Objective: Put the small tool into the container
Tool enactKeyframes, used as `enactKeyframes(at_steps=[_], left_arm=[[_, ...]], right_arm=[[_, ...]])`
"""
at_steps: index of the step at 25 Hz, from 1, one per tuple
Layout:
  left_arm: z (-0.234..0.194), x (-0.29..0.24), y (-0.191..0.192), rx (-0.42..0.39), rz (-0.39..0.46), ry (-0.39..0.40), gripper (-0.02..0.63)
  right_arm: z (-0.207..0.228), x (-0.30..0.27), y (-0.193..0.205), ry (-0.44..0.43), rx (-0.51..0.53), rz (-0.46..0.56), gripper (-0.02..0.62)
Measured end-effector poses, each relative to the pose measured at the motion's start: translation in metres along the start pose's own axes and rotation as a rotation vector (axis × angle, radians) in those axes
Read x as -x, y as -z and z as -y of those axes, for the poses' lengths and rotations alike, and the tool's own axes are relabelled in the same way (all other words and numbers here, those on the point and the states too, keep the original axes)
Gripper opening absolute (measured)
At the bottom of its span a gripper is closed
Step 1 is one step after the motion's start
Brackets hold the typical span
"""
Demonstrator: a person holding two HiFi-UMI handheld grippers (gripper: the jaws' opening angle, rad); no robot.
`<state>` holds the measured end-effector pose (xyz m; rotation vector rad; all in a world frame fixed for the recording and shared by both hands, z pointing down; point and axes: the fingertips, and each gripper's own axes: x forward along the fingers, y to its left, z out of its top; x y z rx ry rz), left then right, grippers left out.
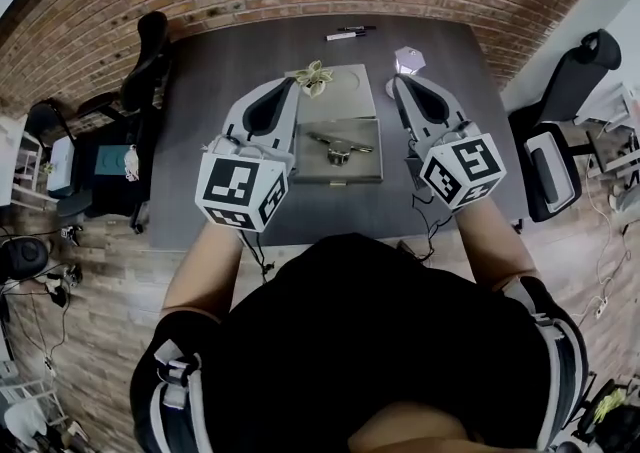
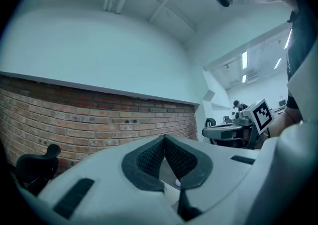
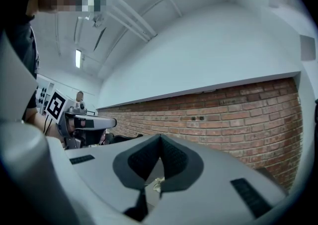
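Observation:
An open grey metal container (image 1: 340,179) lies mid-table, its lid (image 1: 350,96) folded back on the far side. The small metal tool (image 1: 340,148) rests inside the container's near half. My left gripper (image 1: 287,83) hovers at the container's left edge, raised and pointing at the brick wall. Its jaws meet at the tips (image 2: 164,137) with nothing between them. My right gripper (image 1: 399,81) is held level at the container's right edge. It is shut and empty too, tips touching (image 3: 160,137).
A pale yellowish sprig-like object (image 1: 314,75) sits at the lid's far left corner. A small silver object (image 1: 408,60) and two pens (image 1: 350,33) lie toward the table's far edge. Office chairs stand left (image 1: 150,56) and right (image 1: 560,131) of the table.

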<state>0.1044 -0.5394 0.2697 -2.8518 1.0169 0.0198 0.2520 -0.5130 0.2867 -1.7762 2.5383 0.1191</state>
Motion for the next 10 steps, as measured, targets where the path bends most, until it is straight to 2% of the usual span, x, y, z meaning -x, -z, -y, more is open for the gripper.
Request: enactKeyframes(at_steps=[10], left_arm=[[0.0029,-0.0024,-0.0019,-0.004,-0.006,0.009,0.009]], right_arm=[[0.0029,0.0002,0.0010,-0.004,0.008,-0.017,-0.005]])
